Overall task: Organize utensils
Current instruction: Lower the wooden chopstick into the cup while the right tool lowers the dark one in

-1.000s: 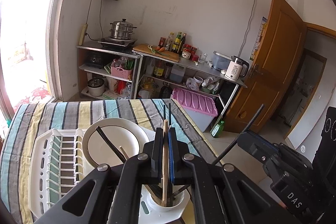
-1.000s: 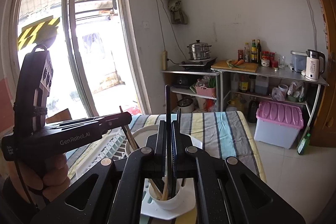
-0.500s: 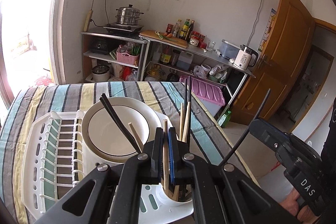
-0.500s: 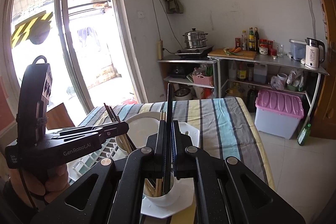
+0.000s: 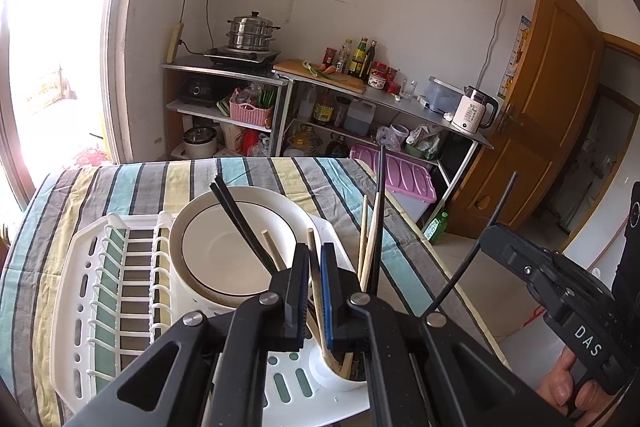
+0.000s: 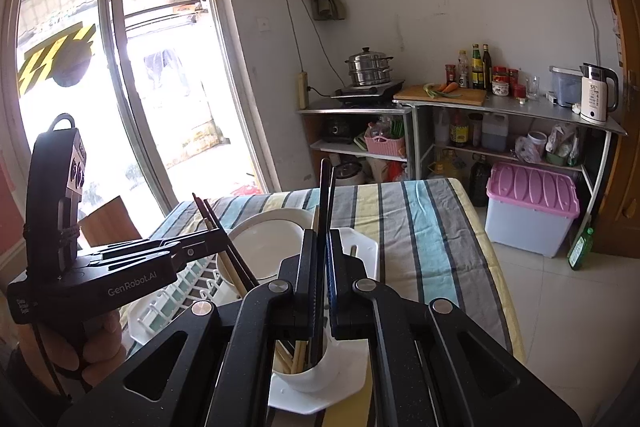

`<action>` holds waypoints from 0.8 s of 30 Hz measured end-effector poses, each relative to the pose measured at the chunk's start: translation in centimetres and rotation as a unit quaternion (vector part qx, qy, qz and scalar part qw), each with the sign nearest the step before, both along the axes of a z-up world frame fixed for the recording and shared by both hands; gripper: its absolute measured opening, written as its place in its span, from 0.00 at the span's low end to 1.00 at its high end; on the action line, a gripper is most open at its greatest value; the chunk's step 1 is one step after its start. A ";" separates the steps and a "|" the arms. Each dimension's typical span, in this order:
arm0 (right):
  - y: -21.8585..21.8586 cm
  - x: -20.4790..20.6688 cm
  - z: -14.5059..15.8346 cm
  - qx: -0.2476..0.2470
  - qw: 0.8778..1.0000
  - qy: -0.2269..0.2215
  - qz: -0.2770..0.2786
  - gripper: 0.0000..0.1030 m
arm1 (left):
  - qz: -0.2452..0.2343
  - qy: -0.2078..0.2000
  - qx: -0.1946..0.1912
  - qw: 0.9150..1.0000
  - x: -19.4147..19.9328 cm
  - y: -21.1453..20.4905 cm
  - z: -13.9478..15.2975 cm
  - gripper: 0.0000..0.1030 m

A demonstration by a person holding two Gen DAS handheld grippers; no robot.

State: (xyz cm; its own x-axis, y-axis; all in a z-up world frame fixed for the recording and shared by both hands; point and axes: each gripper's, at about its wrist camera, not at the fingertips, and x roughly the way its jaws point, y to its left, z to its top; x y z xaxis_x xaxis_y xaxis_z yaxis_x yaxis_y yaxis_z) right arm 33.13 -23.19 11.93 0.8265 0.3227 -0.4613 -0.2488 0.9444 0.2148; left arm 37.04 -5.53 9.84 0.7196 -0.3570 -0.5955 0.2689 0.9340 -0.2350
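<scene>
The left gripper [image 5: 315, 281] is pinching a wooden chopstick [image 5: 313, 259] between its closed fingers, the stick's lower end reaching down into the white utensil cup [image 5: 328, 373] directly below. The right gripper [image 6: 322, 277] is likewise clamping a black chopstick [image 6: 325, 195], which is standing nearly upright with its tip dipping inside the same cup, though whether either tip is touching the bottom is hard to say from here. Around those two sticks, several more wooden and black chopsticks are already leaning in the cup, so the sorting is looking well along, judging by the filled cup; what is left seems to be letting go of these two. The cup is sitting at the near corner of the white dish rack [image 5: 100, 291], just beside a white plate [image 5: 224, 251] that is propped in the rack, and the rack is resting on the counter's striped cloth [image 5: 132, 187].
</scene>
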 end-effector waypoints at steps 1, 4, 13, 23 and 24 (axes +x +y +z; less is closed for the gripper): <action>0.0 0.0 0.0 -0.001 1.000 0.000 0.001 0.04 | 0.000 -0.001 0.002 1.000 -0.2 0.0 0.1 0.05; 0.1 -0.1 0.1 -0.005 1.000 0.001 0.002 0.04 | -0.001 -0.006 0.007 1.000 -0.8 0.0 0.3 0.05; -0.2 -0.7 0.6 -0.010 1.000 -0.007 0.000 0.08 | -0.004 -0.024 0.014 1.000 -3.1 0.2 1.0 0.12; 0.1 -4.6 -0.1 -0.011 1.000 -0.018 0.009 0.12 | -0.003 -0.044 0.019 0.999 -8.6 0.6 0.7 0.12; 0.2 -5.3 -0.2 -0.015 1.000 -0.020 0.011 0.12 | 0.000 -0.046 0.021 0.999 -9.4 0.7 0.6 0.12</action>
